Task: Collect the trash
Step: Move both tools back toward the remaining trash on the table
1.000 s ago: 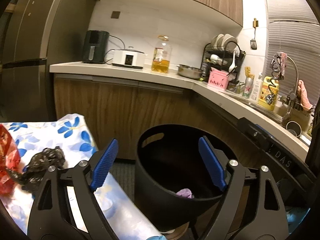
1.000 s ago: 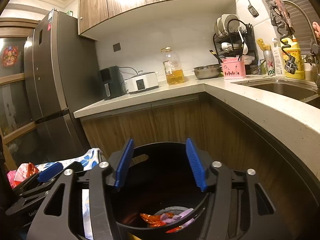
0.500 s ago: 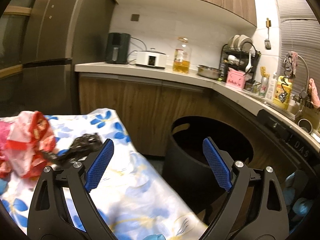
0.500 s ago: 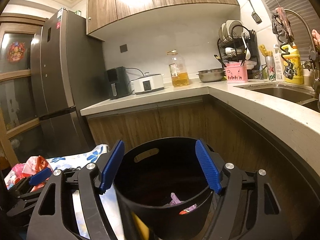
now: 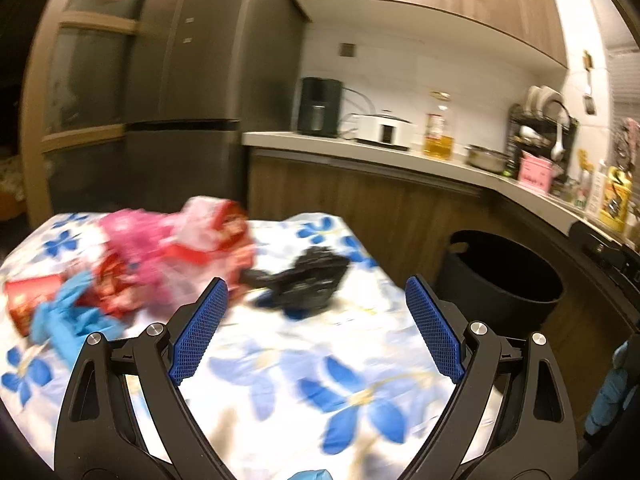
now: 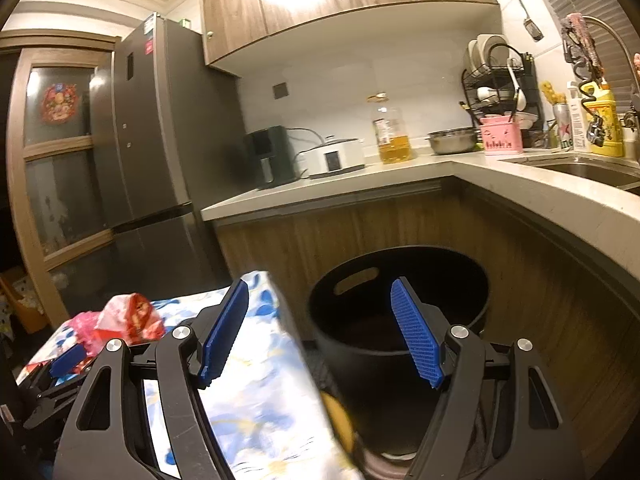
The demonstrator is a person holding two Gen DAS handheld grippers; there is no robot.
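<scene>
We hold both the left gripper [image 5: 316,332] and right gripper [image 6: 320,330] spread apart, empty; wrappers [image 5: 168,256] litter the table [image 5: 320,380] beside the black bin [image 6: 400,300].

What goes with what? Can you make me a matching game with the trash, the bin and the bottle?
Things:
1. black crumpled bag
2. bin
3. oil bottle
4. red and pink wrappers

Places:
A. on the counter, beside the white cooker
B. on the floor by the wooden cabinets
C. on the flowered cloth, on the left
D. on the flowered cloth, nearer the bin

Pairs: 1-D, 2-B, 3-A, 4-C
</scene>
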